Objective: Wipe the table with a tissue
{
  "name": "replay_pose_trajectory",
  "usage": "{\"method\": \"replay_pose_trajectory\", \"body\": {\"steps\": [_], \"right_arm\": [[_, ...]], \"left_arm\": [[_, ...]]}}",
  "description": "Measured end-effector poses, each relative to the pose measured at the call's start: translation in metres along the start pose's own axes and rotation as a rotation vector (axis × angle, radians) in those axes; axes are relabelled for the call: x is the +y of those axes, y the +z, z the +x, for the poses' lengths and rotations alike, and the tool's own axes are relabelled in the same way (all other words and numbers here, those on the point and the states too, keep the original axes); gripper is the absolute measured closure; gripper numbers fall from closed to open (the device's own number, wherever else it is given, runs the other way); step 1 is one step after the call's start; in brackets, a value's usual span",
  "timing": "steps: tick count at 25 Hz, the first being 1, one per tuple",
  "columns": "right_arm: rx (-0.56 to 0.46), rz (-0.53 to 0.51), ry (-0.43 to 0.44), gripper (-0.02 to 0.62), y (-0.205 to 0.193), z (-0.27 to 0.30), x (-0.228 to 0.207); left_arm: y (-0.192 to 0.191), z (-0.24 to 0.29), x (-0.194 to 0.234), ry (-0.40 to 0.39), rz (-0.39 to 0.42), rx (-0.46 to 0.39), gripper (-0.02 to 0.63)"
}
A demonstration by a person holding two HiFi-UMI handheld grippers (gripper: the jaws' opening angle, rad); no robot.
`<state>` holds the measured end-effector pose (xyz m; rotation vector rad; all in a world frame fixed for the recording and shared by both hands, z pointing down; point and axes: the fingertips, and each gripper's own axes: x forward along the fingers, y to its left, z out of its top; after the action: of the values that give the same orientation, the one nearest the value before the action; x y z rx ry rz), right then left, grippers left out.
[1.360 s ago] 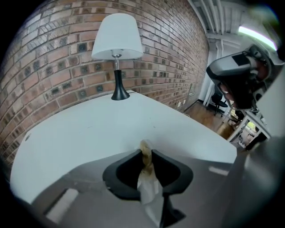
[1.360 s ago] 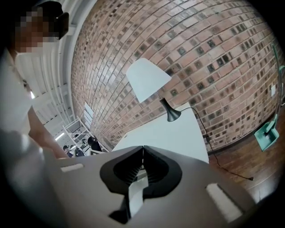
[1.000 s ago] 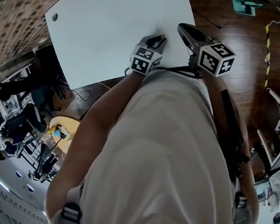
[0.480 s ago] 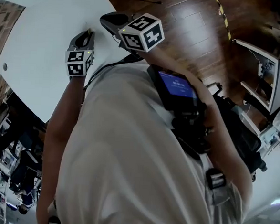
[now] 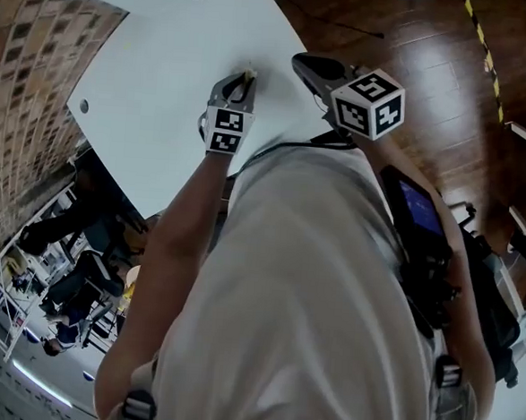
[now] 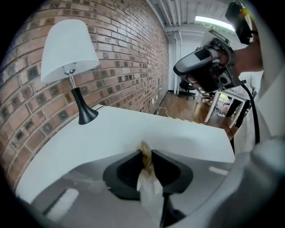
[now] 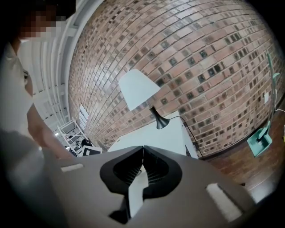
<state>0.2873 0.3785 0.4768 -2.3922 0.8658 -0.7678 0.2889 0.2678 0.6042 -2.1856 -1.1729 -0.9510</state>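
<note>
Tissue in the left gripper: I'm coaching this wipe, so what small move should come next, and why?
Probably lower the left gripper slightly and drag it across the table. Its jaws are shut on the tissue, whose browned tip pokes out right at the white top, where a few faint specks lie near it.

The white bench (image 5: 155,89) lies bare across the middle and left of the head view, free for a gripper to pass. A white-shaded lamp on a black base (image 6: 73,67) stands at its far corner, upper left, near the brick wall (image 6: 129,53) along that side. The right gripper (image 5: 302,64) hangs past the bench's right edge.
</note>
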Motion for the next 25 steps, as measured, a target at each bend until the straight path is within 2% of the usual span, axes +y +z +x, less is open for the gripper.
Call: {"method": "replay_pose_trajectory", "body": {"steps": [8, 13, 25], "right_arm": [[0.009, 0.008, 0.012, 0.587, 0.002, 0.011, -0.002], [0.003, 0.024, -0.003, 0.586, 0.002, 0.005, -0.01], [0.001, 0.058, -0.038, 0.586, -0.003, -0.003, -0.024]], "left_arm": [[-0.009, 0.005, 0.008, -0.031, 0.046, -0.007, 0.534], [-0.01, 0.015, 0.015, 0.022, 0.009, -0.018, 0.534], [0.018, 0.036, 0.047, 0.056, 0.021, -0.038, 0.532]]}}
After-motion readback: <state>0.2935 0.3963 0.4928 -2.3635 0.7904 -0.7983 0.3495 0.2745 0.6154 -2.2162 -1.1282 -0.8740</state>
